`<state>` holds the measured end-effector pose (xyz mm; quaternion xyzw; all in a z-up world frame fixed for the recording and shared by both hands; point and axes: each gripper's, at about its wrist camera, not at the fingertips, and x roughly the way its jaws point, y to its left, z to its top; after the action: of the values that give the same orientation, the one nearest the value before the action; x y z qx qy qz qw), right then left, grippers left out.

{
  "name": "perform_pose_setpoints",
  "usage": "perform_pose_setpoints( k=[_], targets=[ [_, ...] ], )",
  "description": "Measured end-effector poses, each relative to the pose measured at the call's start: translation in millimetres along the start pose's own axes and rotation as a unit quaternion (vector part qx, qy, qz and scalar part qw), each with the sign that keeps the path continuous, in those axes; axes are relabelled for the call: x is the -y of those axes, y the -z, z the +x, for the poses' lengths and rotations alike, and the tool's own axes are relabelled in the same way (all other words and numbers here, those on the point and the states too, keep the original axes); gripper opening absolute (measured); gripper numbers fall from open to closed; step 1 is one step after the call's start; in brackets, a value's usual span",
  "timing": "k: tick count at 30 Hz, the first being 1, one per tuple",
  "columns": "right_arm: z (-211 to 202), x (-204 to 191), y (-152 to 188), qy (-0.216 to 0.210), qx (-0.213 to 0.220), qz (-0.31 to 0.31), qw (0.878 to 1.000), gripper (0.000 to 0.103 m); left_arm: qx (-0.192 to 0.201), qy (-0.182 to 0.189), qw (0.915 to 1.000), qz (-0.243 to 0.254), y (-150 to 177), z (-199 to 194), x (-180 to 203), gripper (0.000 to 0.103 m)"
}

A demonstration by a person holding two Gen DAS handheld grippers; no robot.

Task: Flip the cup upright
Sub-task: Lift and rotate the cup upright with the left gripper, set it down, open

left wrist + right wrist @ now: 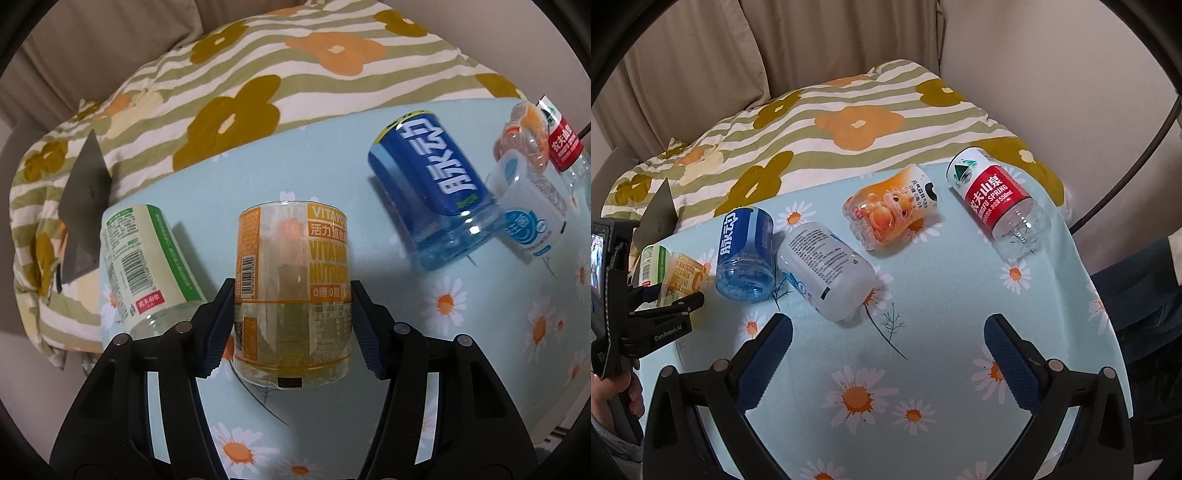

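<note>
The cups are cut-off drink bottles lying on a daisy-print table. My left gripper is shut on the yellow-orange vitamin cup, its blue pads on both sides; the cup also shows in the right wrist view. A green-label cup lies to its left and a blue cup to its right. My right gripper is open and empty over the table, short of the white cup.
An orange cartoon cup and a red-label cup lie at the back right. A flowered striped quilt lies behind the table. A grey pointed object stands at the left edge.
</note>
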<state>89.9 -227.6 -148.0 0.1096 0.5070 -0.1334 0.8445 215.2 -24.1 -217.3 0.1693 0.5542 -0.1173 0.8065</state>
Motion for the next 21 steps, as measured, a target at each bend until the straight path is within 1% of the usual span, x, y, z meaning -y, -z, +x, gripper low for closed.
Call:
perform_pose_setpoints(
  k=[7,13,17,21],
  targets=[
    [-14.1,17.9,1.3,-0.017,0.010,-0.015,1.000,0.103,0.017,-0.003,0.9996,-0.022,8.0,-29.8,18.9,0.064],
    [-25.7,41.4,6.0,-0.036,0.018,-0.039,0.998,0.103,0.025,0.001,0.9985,-0.048,24.4,-54.6,54.5,0.064],
    [-29.5,59.9,13.7,-0.047,0.018,-0.057,0.997,0.103,0.024,0.015,0.9972,-0.070,37.5,-63.9,84.9,0.064],
    [-29.1,75.6,21.7,-0.053,0.014,-0.072,0.996,0.103,0.017,0.041,0.9945,-0.095,50.8,-63.8,115.2,0.064]
  ],
)
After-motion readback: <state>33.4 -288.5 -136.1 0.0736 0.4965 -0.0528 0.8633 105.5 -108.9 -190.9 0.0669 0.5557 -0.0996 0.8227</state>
